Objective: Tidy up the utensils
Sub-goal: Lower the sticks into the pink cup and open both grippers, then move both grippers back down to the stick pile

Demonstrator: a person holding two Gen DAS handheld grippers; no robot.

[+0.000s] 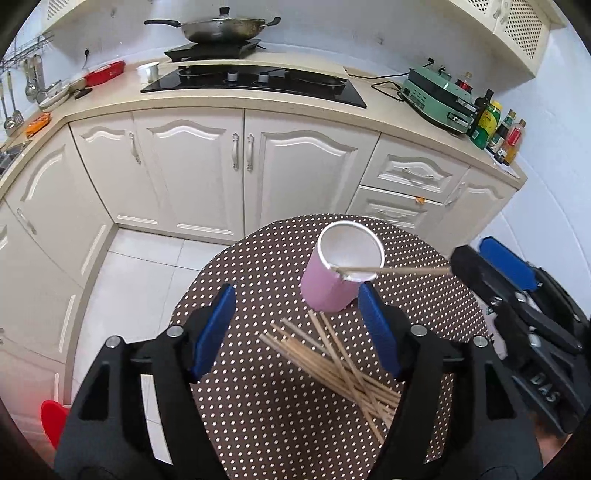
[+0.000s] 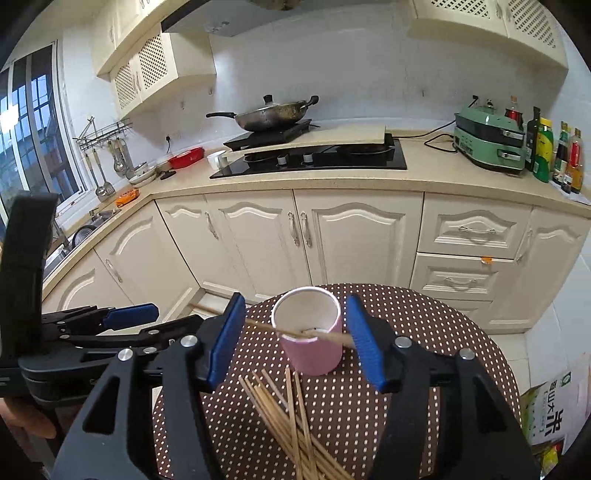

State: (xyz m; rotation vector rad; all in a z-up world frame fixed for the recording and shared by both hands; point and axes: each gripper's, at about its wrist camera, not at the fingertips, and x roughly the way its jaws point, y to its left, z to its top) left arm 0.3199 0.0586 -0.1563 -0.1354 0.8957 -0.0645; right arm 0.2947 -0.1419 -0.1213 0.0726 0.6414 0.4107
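Observation:
A pink cup [image 1: 328,288] with a white inside stands upright on the round dotted table [image 1: 258,406]; it also shows in the right wrist view [image 2: 312,354]. A pile of wooden chopsticks [image 1: 343,365] lies on the table in front of the cup, also seen in the right wrist view [image 2: 291,417]. My left gripper [image 1: 299,332] is open and empty above the pile. My right gripper [image 2: 295,343] has its jaws wide apart, with one chopstick [image 2: 325,336] lying across between the fingers and over the cup's rim; the same chopstick [image 1: 399,271] shows in the left wrist view.
Cream kitchen cabinets [image 1: 221,166] and a counter with a black hob [image 1: 255,83], a wok [image 1: 221,27], a green appliance [image 1: 439,99] and bottles [image 1: 495,125] stand behind the table. A red stool [image 1: 53,421] stands on the floor at left.

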